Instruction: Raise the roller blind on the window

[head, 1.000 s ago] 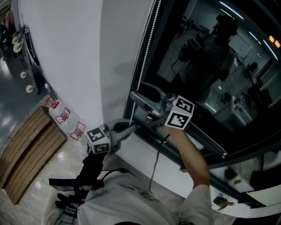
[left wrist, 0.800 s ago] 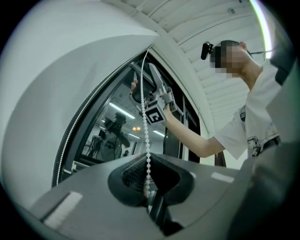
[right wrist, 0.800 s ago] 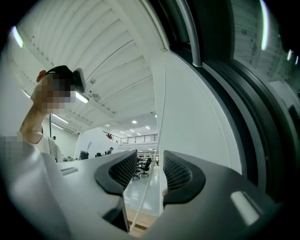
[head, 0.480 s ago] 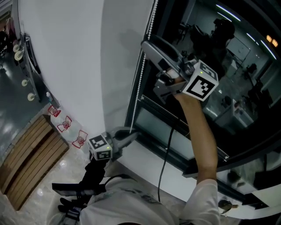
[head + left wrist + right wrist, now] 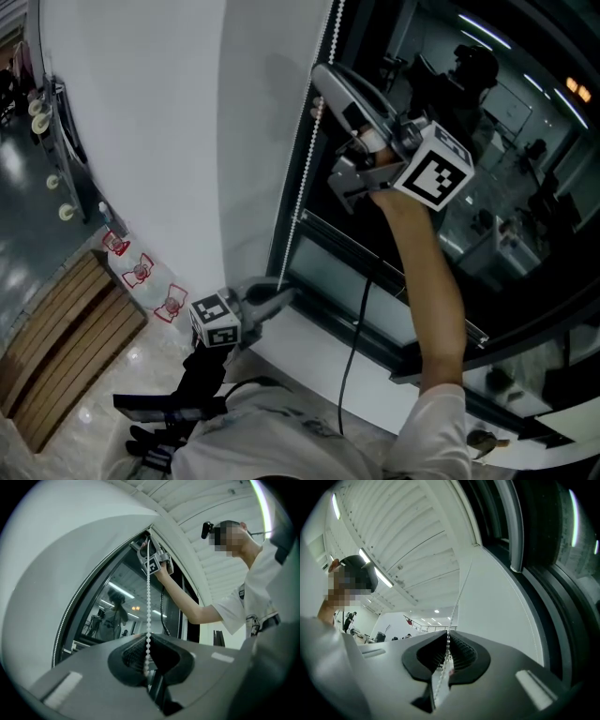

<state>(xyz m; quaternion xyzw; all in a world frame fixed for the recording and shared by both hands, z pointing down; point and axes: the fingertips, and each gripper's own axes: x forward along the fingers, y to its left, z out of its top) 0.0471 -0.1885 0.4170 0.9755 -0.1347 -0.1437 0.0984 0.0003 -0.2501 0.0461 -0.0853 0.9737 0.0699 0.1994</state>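
Now that right hand-held gripper (image 5: 320, 82) has risen, jaws have just closed onto chain (image 5: 302, 178) high up; left hand-held gripper (image 5: 281, 298) pinches chain low. Fresh grip, next pull likely.

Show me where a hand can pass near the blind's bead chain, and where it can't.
Free: the bare white wall left of the bead chain, and the window sill between the left gripper and the hanging cable. Crowded: along the chain, where the left gripper grips it low and the right gripper has just closed its jaws on it high.
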